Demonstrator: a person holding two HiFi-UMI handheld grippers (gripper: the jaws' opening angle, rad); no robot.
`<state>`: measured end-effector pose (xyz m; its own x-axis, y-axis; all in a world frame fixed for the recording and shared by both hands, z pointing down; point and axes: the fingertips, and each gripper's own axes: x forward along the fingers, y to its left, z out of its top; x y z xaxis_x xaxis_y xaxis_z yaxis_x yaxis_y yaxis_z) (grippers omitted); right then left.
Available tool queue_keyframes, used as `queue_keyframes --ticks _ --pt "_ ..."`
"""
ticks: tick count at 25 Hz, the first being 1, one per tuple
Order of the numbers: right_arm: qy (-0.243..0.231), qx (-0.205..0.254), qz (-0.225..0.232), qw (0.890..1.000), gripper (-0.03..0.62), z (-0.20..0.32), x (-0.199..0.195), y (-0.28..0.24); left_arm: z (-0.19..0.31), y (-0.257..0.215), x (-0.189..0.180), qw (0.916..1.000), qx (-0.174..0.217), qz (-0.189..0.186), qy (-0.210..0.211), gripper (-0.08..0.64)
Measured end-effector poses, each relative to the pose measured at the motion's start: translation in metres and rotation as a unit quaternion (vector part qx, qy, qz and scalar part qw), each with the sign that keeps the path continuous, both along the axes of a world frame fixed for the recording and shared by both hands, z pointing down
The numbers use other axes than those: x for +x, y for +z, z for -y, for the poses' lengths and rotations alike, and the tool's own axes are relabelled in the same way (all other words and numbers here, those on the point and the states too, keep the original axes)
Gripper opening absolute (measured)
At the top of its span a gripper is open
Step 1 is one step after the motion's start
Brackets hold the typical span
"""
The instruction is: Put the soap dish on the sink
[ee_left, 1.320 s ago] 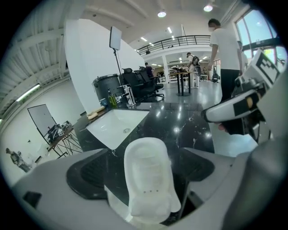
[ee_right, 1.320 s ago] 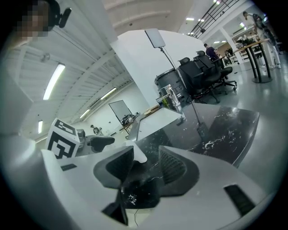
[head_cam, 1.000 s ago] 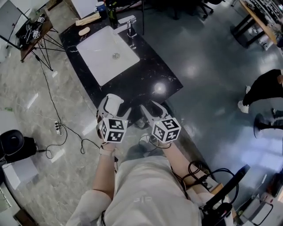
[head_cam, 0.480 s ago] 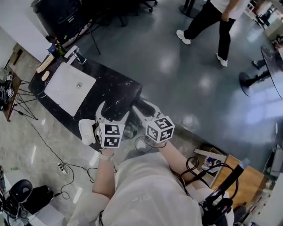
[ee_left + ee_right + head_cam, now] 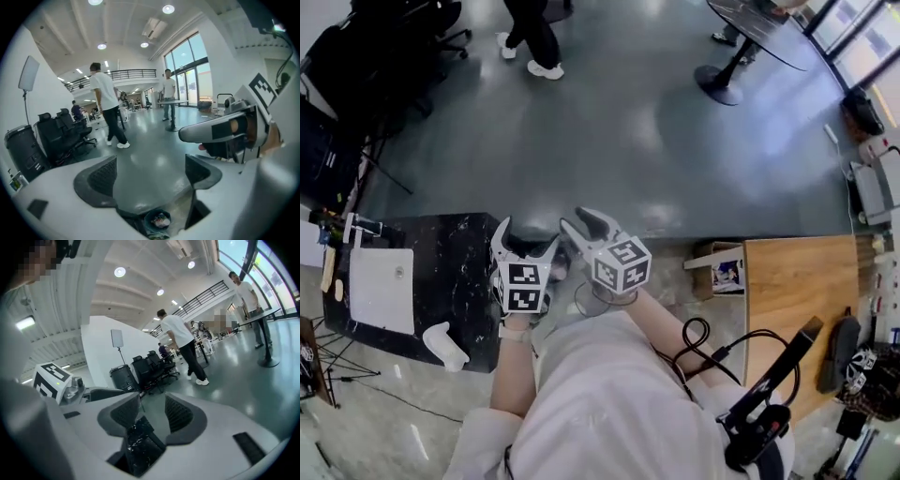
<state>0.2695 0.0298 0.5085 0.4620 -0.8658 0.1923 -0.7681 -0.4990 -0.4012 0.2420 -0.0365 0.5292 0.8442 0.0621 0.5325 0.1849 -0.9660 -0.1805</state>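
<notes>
Item: soap dish (image 5: 445,345), white, oblong, lying in the lower left of the head view at the lower edge of a black marbled counter (image 5: 459,272). Its long axis runs from upper left to lower right of the frame. Destination: sink (image 5: 380,291), a white rectangular basin set in the same counter, up and to the left of the dish and close by, with a strip of dark stone between them. Nearer tool: left gripper (image 5: 525,242), up and to the right of the dish over the counter's right end. Its jaws are spread wide, hold nothing, and point toward the top of the frame, away from the dish. Its own view shows only open floor and distant people between the pads, no dish. Farther tool: right gripper (image 5: 585,225), just right of the left one, jaws parted more narrowly and also empty, with a corner of black counter showing through the gap. Judgement: the pick falls to the left gripper, which would need to swing back down and left and close across the dish's short side.
</notes>
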Motion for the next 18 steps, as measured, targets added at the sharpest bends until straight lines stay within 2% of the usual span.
queue_keyframes --ticks 3,7,10,11,12,14,15,18 --pt "0.047 0.004 0.005 0.999 0.169 -0.054 0.014 -0.002 -0.055 -0.002 0.015 0.9986 -0.006 0.003 0.052 0.463" --pt "0.11 0.018 0.001 0.994 0.169 -0.128 0.017 -0.016 -0.129 -0.003 0.015 0.992 -0.013 0.007 0.125 0.453" --pt "0.146 0.033 0.003 0.989 0.169 -0.174 0.008 -0.026 -0.179 -0.01 0.009 0.9838 -0.073 0.003 0.164 0.422" --pt "0.156 0.039 0.005 0.987 0.17 -0.184 0.005 -0.025 -0.19 -0.011 0.007 0.9798 -0.097 0.001 0.175 0.394" --pt "0.163 0.047 0.006 0.985 0.169 -0.193 0.001 -0.025 -0.2 -0.012 0.007 0.9754 -0.12 -0.004 0.185 0.331" --pt "0.175 0.068 0.007 0.982 0.169 -0.209 -0.006 -0.023 -0.216 -0.015 0.007 0.9658 -0.159 -0.017 0.204 0.113" --pt "0.181 0.082 0.01 0.98 0.169 -0.216 -0.01 -0.022 -0.224 -0.015 0.007 0.9607 -0.175 -0.02 0.215 0.067" --pt "0.202 0.125 0.027 0.971 0.169 -0.24 -0.019 -0.021 -0.25 -0.01 0.0 0.9472 -0.2 -0.011 0.25 0.044"
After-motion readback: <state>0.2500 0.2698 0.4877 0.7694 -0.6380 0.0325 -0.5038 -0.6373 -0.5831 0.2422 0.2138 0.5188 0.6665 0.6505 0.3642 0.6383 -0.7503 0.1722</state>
